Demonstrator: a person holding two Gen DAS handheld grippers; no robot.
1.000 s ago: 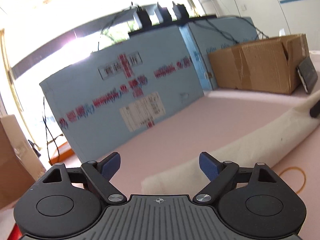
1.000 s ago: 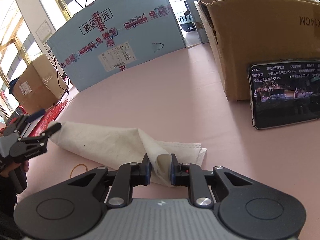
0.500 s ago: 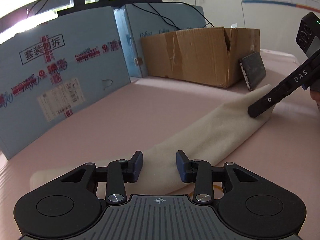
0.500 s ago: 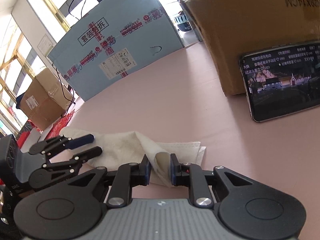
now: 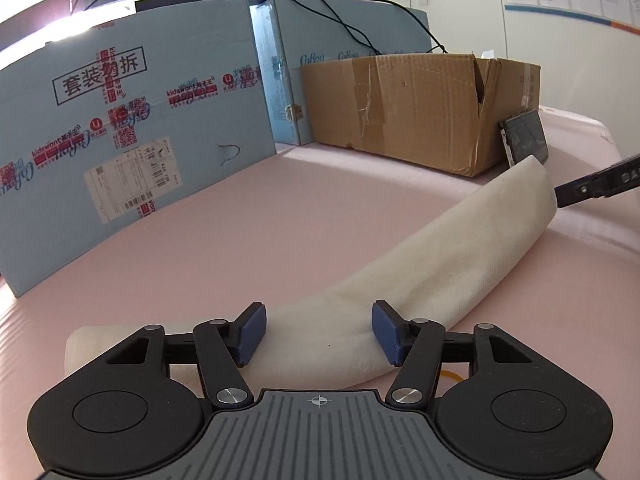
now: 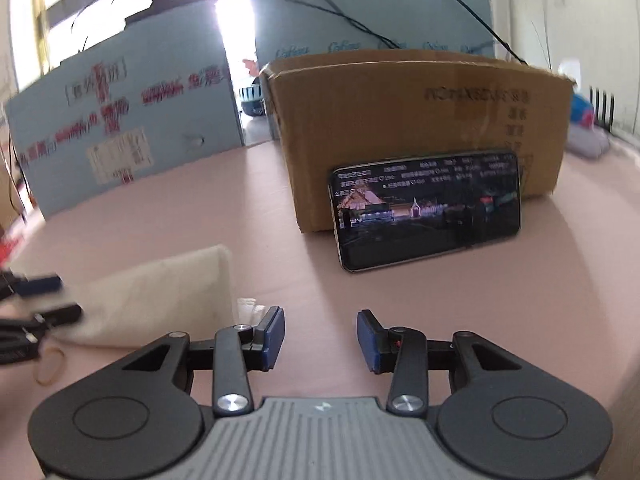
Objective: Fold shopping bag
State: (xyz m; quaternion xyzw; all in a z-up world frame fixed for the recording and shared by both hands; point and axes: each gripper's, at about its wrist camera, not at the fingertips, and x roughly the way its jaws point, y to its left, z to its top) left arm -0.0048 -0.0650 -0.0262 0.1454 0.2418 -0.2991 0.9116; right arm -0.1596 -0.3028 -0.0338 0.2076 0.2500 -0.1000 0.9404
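The pink surface [image 5: 280,216] is being occupied by a blue box [image 5: 132,128] and a cardboard box [image 6: 420,128], with a phone [image 6: 426,216] being propped against the latter. The folded white shopping bag [image 5: 440,264] is lying in a long strip. The left gripper [image 5: 319,334] is being held wide around its near end, while the right gripper [image 6: 320,338] is being held wide and empty beside its other end.
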